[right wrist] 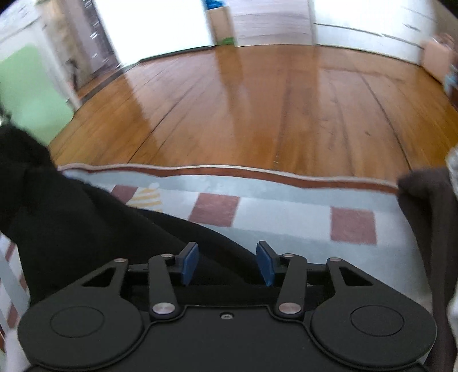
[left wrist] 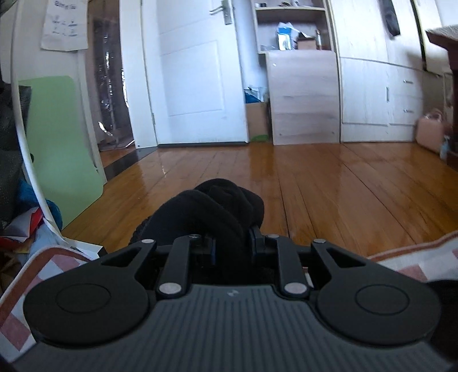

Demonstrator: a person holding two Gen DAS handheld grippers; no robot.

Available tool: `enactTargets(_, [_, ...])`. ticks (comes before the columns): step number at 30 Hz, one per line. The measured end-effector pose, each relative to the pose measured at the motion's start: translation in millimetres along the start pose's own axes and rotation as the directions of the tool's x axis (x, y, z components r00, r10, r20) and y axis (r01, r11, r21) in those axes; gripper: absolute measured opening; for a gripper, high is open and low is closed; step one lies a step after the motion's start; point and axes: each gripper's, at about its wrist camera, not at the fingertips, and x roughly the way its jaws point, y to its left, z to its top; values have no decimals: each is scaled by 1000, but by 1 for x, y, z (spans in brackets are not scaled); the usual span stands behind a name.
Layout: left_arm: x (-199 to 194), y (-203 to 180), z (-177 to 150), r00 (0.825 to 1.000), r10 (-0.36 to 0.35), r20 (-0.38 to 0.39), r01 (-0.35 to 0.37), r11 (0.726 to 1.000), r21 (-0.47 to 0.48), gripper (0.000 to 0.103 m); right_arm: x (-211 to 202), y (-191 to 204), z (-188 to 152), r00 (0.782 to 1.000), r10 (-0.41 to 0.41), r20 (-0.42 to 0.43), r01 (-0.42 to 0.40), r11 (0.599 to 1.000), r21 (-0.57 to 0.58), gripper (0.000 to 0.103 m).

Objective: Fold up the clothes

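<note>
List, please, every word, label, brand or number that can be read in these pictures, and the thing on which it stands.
Paper sheet on the wall: printed lines and small signs, too blurred to read.
Left hand-held gripper body: a small embossed mark, no readable letters.
Boxes on the shelf: print too small to read.
Right wrist view: no text.

A white door (left wrist: pixel 197 71) stands at twelve o'clock beyond the glossy wooden floor (left wrist: pixel 315 183), a green board (left wrist: pixel 61 148) at nine, pale wardrobes (left wrist: pixel 372 94) at two.
</note>
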Motion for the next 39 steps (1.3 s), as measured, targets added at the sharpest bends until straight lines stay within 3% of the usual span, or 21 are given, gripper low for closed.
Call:
enactTargets(5, [1, 8, -9, 999, 3, -52, -4, 1000, -18, 21, 34, 19, -11, 994, 72, -79, -74, 997, -23, 51])
enactTargets(9, [3, 13, -14, 996, 13, -85, -18, 998, -56, 21, 64, 38, -28, 988, 0, -153, -25, 987, -157, 51])
enactTargets(13, [7, 17, -17, 994, 2, -106, -13, 995, -103, 22, 84, 44, -47, 986, 10, -164, -50, 970, -238, 54])
enactTargets(16, [9, 16, -21, 993, -1, -120, -11, 995, -100, 22, 83, 40, -42, 980, 41, -196, -81, 977, -199, 54])
enactTargets(19, [5, 12, -26, 992, -30, -119, 23, 998, -59, 28, 80, 35, -37, 956, 73, -283, -120, 981, -153, 54])
enactTargets(24, [0, -2, -36, 992, -41, -119, 48, 997, 60, 32, 73, 38, -41, 903, 50, -428, -125, 981, -149, 53])
enactTargets(29, [2, 4, -36, 991, -63, -118, 68, 997, 42, 42, 52, 57, -67, 857, 72, -510, -216, 949, -229, 46])
enactTargets(32, [3, 7, -36, 991, -71, -117, 77, 996, 47, 42, 31, 72, -90, 842, 77, -535, -285, 904, -319, 46])
enactTargets(35, [7, 8, -39, 991, -54, -121, 62, 996, 68, 42, 16, 91, -122, 851, 51, -524, -339, 814, -472, 46])
enactTargets(37, [11, 10, -40, 991, -45, -127, 54, 996, 66, 42, 11, 96, -130, 846, 62, -530, -356, 806, -473, 49])
enactTargets(39, [16, 15, -39, 989, -46, -138, 51, 998, 28, 42, 5, 96, -136, 808, 121, -576, -417, 809, -415, 50])
